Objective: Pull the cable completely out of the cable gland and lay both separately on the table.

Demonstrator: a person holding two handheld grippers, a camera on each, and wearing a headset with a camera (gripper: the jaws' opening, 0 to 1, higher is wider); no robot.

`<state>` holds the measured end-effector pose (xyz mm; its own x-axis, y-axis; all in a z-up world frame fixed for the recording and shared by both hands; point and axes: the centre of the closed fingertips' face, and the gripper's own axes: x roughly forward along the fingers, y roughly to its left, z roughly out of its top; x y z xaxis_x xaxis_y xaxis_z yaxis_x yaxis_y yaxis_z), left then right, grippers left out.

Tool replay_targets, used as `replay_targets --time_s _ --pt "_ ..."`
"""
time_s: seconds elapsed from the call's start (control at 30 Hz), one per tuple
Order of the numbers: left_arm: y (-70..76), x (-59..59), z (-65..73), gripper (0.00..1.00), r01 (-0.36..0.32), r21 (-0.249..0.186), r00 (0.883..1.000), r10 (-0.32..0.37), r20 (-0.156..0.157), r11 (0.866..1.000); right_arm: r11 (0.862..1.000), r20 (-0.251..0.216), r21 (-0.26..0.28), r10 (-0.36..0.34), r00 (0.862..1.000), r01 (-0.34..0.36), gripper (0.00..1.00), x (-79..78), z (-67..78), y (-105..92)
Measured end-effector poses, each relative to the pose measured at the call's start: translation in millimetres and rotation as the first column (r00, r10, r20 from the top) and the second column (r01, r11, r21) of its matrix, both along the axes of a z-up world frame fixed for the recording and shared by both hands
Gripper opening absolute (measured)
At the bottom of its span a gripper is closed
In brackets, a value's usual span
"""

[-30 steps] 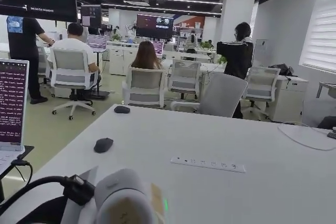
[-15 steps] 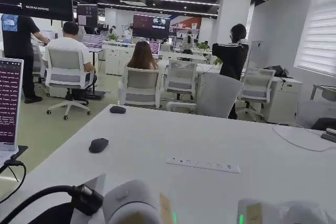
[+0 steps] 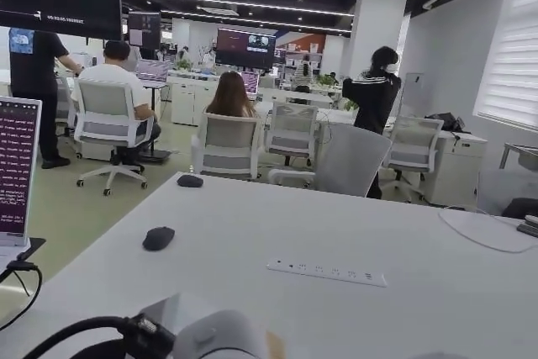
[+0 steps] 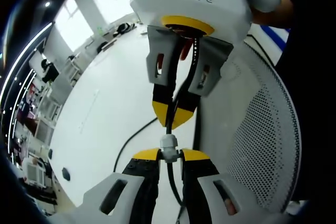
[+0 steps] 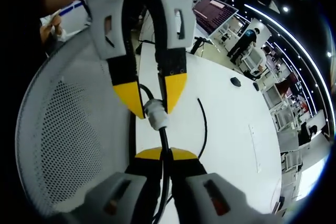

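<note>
In the left gripper view my left gripper (image 4: 170, 155) is shut on the small white cable gland (image 4: 169, 148). The black cable (image 4: 130, 144) runs through the gland and curves down over the white table. My right gripper (image 4: 173, 115) faces it from above, its yellow tips shut on the cable just beyond the gland. In the right gripper view my right gripper (image 5: 163, 154) clamps the cable (image 5: 202, 121), and the left gripper (image 5: 154, 107) holds the gland (image 5: 156, 118) a short way ahead. The two grippers stand tip to tip. A gripper's white body (image 3: 227, 338) peeks in at the head view's bottom edge.
The white table (image 3: 252, 233) carries a power strip (image 3: 326, 272), a black mouse (image 3: 158, 238) and another mouse (image 3: 190, 181) farther back. A monitor (image 3: 17, 170) stands at the left edge. A grey mesh chair back (image 4: 262, 145) is close to the grippers. Office chairs and people are beyond the table.
The head view has shifted slightly. The white gripper bodies at its bottom edge now sit lower, and the one at the bottom right has slipped out of the picture.
</note>
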<state>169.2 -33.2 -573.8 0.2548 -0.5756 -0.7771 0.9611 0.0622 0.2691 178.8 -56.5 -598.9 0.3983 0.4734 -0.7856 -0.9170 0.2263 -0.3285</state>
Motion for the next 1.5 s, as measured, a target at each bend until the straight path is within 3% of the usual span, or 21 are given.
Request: replay_targets --time_s 0.23,0.6,0.9,1.1,1.17,1.27,1.4,1.5 --pt "2.9 1.6 0.0 0.16 -0.010 0.000 1.000 0.010 0.001 1.000 0.998 -0.018 -0.018 -0.062 0.998 0.062 0.02 1.4 -6.6 -27.6" --pt "6.1 2.3 0.8 0.16 -0.018 0.000 1.000 0.018 0.004 1.000 0.980 -0.035 -0.064 -0.190 0.981 0.188 0.02 -0.1 -19.9 -79.3" --pt "7.1 3.5 1.3 0.16 -0.029 -0.004 0.999 0.029 0.013 1.000 0.969 -0.039 -0.084 -0.237 0.971 0.233 0.02 -0.2 -26.4 -97.1" --pt "9.3 5.6 2.8 0.16 -0.050 -0.016 0.999 0.050 0.015 0.999 0.967 -0.048 -0.091 -0.244 0.969 0.239 0.03 -0.3 -29.9 -96.5" --pt "10.4 7.3 2.6 0.16 -0.060 -0.018 0.998 0.061 0.016 0.998 0.969 -0.039 -0.079 -0.236 0.971 0.232 0.09 1.9 -27.8 -90.7" --pt "12.2 8.6 2.1 0.16 -0.069 -0.018 0.997 0.069 0.018 0.997 0.972 -0.034 -0.005 -0.235 0.971 0.235 0.23 7.7 -18.6 -75.7" --pt "13.8 9.3 1.6 0.16 -0.075 -0.015 0.997 0.076 0.017 0.997 0.973 -0.064 0.080 -0.214 0.975 0.218 0.25 8.0 -8.2 -59.5" --pt "14.5 11.1 2.7 0.16 -0.085 -0.020 0.996 0.086 0.021 0.996 0.961 -0.076 0.191 -0.190 0.979 0.201 0.28 9.2 9.3 -40.3"
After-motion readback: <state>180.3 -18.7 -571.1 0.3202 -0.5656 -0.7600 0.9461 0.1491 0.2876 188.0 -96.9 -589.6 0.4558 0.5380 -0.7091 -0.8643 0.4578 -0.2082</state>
